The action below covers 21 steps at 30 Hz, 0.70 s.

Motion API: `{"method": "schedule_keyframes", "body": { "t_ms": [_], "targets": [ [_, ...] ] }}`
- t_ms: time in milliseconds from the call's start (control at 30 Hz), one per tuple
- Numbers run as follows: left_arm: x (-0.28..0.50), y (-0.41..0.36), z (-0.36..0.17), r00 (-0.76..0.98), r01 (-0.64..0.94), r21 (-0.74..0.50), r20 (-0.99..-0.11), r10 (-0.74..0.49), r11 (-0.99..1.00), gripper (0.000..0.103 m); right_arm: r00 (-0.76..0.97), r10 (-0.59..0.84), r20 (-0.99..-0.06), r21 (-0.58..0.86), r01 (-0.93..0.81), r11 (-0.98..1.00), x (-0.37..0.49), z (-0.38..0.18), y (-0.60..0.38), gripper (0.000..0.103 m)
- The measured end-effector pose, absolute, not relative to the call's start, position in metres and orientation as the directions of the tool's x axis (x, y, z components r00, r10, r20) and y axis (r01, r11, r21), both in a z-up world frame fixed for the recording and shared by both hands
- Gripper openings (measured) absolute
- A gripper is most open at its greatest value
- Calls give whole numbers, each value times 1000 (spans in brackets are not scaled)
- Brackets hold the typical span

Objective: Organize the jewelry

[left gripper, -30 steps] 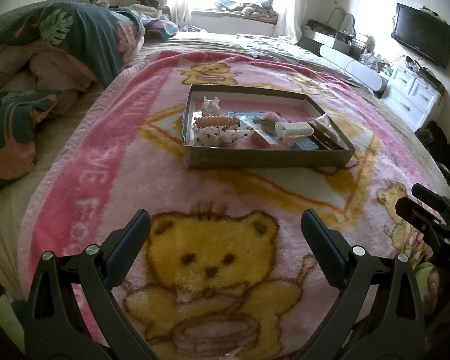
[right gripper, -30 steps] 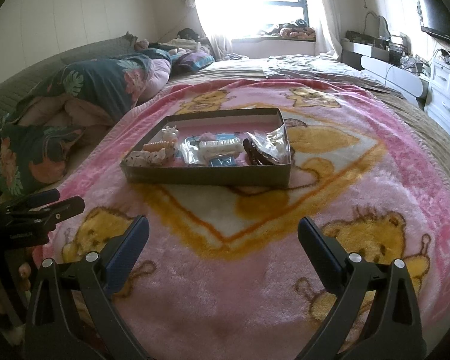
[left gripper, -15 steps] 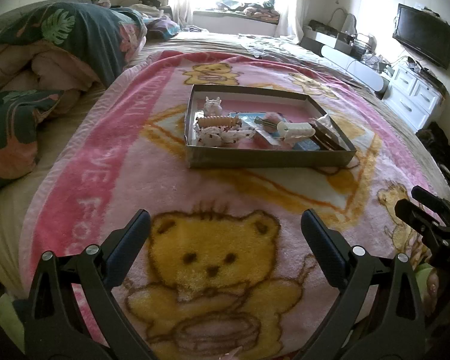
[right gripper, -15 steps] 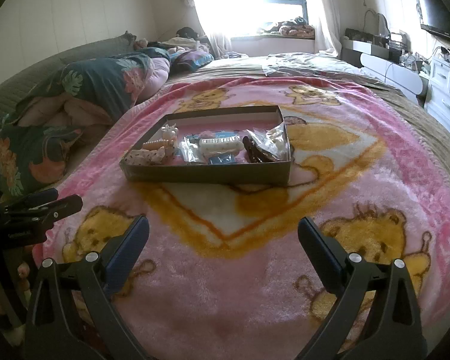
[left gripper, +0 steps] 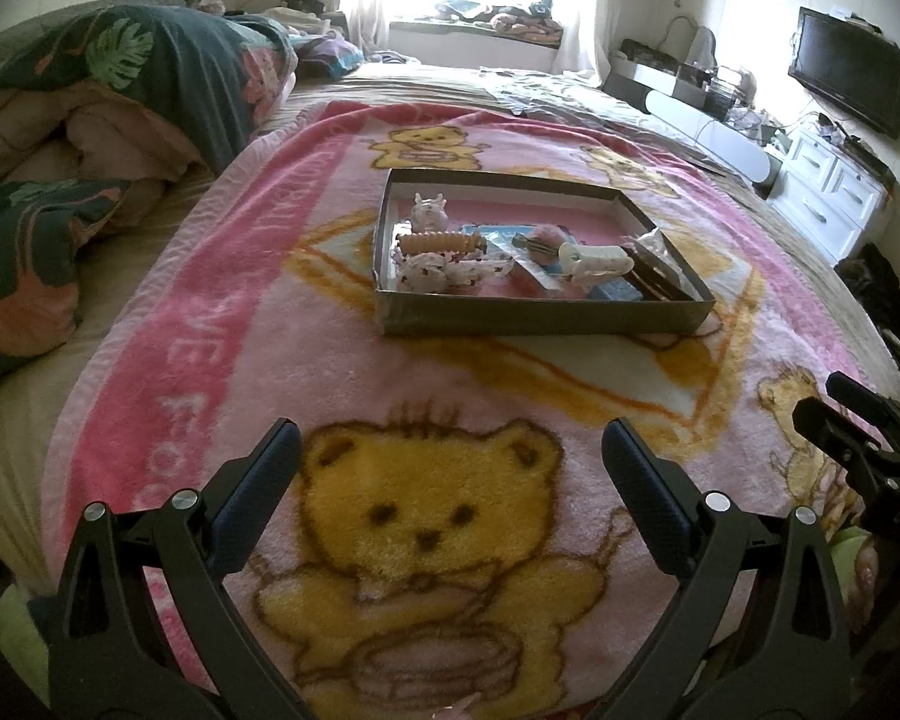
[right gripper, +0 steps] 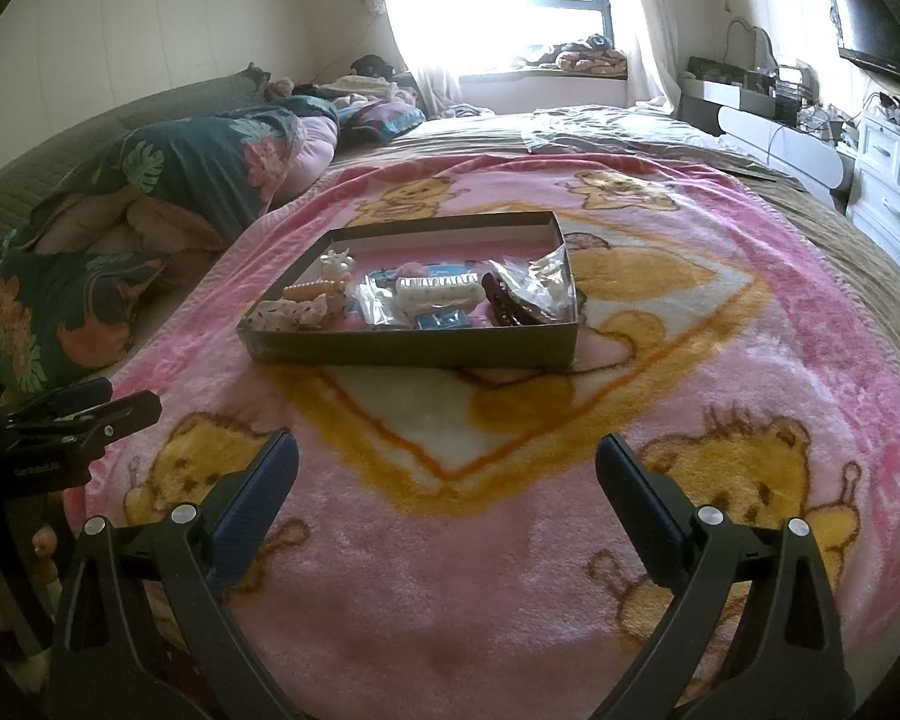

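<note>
1. Left gripper [left gripper: 450, 468]: fingers spread wide, holding nothing, well short of the shallow brown cardboard tray [left gripper: 540, 318] on the pink teddy-bear fleece blanket [left gripper: 222, 312].
2. Tray's long axis runs left-right across both views; the white toothed hair claw [right gripper: 438, 293] inside lies along it.
3. Right gripper [right gripper: 447, 471]: fingers likewise apart, empty. Advise approaching over the tray's near wall, fingers straddling the claw's narrow width.

Box [left gripper: 540, 315] slightly nearer and lower in both wrist views; jaws unchanged
</note>
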<state>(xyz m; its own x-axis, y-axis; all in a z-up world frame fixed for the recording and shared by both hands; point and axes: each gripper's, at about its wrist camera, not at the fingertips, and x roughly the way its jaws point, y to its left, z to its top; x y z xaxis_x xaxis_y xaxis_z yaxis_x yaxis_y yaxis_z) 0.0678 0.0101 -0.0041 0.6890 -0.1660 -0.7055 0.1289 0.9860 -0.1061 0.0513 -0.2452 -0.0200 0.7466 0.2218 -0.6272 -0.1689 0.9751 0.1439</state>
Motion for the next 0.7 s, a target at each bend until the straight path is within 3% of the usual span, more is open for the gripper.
{"method": "schedule_keyframes", "body": {
  "t_ms": [700],
  "targets": [
    [67, 15, -3, 682, 135, -115, -710, -176, 984, 94, 747, 222, -627, 146, -167, 975, 51, -21, -246, 99]
  ]
}}
